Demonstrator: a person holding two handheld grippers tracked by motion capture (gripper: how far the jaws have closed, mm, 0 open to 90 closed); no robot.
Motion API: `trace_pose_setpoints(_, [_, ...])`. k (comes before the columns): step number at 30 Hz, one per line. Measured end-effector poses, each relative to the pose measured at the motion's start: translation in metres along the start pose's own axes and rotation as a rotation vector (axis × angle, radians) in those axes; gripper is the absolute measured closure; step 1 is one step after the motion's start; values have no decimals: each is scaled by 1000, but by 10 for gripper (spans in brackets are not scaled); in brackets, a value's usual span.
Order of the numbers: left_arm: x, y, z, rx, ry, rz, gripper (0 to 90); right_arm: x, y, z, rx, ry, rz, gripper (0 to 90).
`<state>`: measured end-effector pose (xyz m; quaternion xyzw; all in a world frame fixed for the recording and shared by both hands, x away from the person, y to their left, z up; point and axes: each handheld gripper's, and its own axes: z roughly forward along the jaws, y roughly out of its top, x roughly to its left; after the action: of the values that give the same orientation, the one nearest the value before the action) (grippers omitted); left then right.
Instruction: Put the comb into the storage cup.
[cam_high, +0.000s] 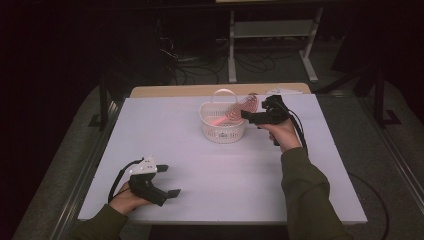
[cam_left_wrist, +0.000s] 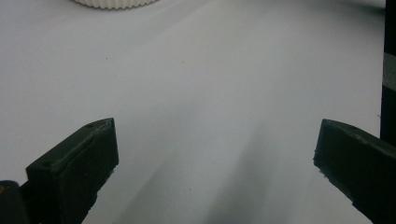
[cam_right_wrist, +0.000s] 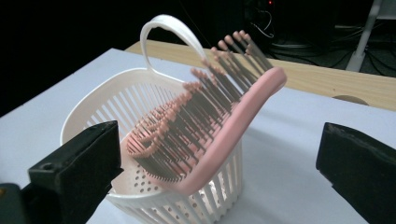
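Note:
A white slotted basket (cam_high: 222, 131) with an upright loop handle stands at the middle back of the white table (cam_high: 225, 180). A pink hairbrush (cam_high: 240, 111) leans in it, its head sticking up over the right rim. In the right gripper view the hairbrush (cam_right_wrist: 233, 126) rests on the basket's rim (cam_right_wrist: 93, 100), bristles facing the camera. My right gripper (cam_high: 246, 116) is just right of the basket; its jaws stand wide apart on either side of the brush without touching it. My left gripper (cam_high: 170, 181) rests low near the table's front left, open over bare tabletop (cam_left_wrist: 215, 158).
The basket's base (cam_left_wrist: 114, 3) shows at the top edge of the left gripper view. A wooden tabletop strip (cam_high: 220, 90) runs behind the white surface. Beyond it, a white frame (cam_high: 272, 30) and cables lie on the dark floor.

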<state>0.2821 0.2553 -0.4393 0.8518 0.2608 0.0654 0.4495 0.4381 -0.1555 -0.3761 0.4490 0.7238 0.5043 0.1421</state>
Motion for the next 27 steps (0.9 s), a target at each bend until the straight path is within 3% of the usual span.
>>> trace_pose_setpoints(8, [1, 0, -3, -8, 13, -10, 0, 2, 2, 1, 17, 21, -29, 0])
trace_pose_setpoints(27, [3, -1, -3, -12, 18, -17, 0, 17, -1, -6, 90, 18, -132, 0])
